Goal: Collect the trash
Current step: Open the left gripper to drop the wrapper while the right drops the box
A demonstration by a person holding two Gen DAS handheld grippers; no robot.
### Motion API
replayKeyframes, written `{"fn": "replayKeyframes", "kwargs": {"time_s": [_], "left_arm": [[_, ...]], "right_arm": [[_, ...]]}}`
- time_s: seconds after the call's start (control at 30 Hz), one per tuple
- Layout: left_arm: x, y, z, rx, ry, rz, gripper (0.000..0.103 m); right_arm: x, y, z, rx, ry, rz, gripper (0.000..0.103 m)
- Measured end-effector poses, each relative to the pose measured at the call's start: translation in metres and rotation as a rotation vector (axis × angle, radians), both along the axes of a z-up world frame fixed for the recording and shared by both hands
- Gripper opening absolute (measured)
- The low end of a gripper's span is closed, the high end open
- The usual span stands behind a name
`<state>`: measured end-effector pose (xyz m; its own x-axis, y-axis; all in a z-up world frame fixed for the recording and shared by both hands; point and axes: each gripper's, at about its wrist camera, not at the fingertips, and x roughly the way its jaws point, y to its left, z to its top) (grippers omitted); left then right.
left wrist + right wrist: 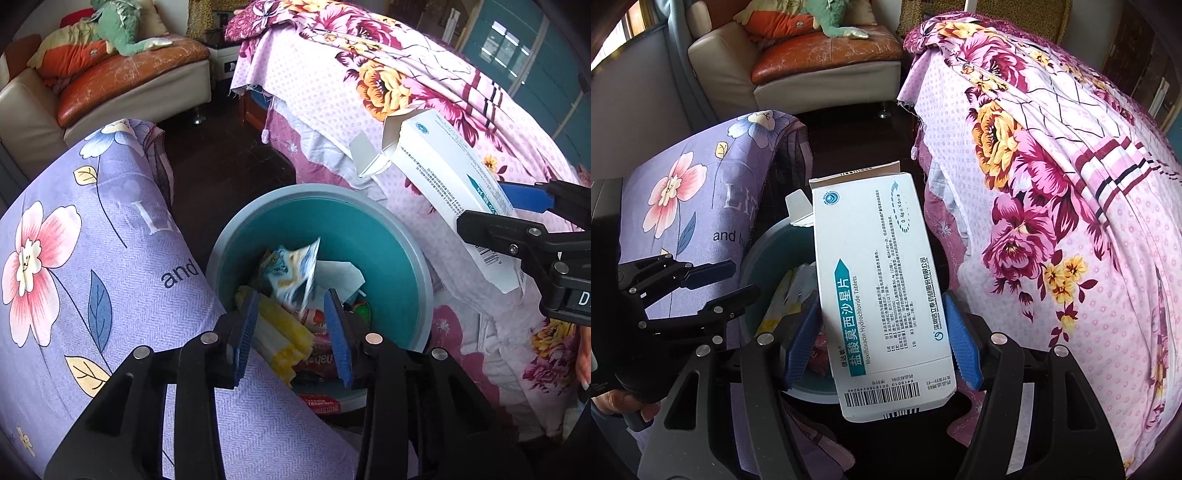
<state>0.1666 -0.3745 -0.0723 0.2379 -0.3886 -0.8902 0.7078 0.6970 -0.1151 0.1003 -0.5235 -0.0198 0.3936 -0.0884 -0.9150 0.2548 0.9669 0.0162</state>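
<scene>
Left claw (291, 336) released over bin (388, 236) | right claw (882, 343) grasping medicine box (879, 291), label readable here only

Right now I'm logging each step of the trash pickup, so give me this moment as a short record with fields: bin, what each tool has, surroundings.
bin: teal trash bin, open top, between two covered pieces of furniture
bin contents: wrappers and paper, among them a blue-and-white wrapper that looks blurred
left gripper: over the bin, jaws apart, nothing between them
right gripper: jaws closed on a white medicine box, end flap open
box position: beside and above the bin rim
surroundings: purple floral cover, pink floral bedspread
</scene>
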Motion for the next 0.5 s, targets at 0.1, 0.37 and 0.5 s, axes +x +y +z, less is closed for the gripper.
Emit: {"fn": "replayKeyframes", "kwargs": {"time_s": [0.1,0.37,0.5], "left_arm": [[0.003,0.005,0.001,-0.004,0.001,0.022,0.058],[0.009,0.028,0.017,0.005,-0.083,0.104,0.094],[0.013,0.044,0.020,0.003,-0.077,0.134,0.094]], "right_arm": [[0.002,0.002,0.000,-0.004,0.004,0.003,0.062],[0.008,0.010,-0.001,-0.011,0.015,0.013,0.062],[0.012,0.015,-0.002,-0.012,0.017,0.021,0.062]]}}
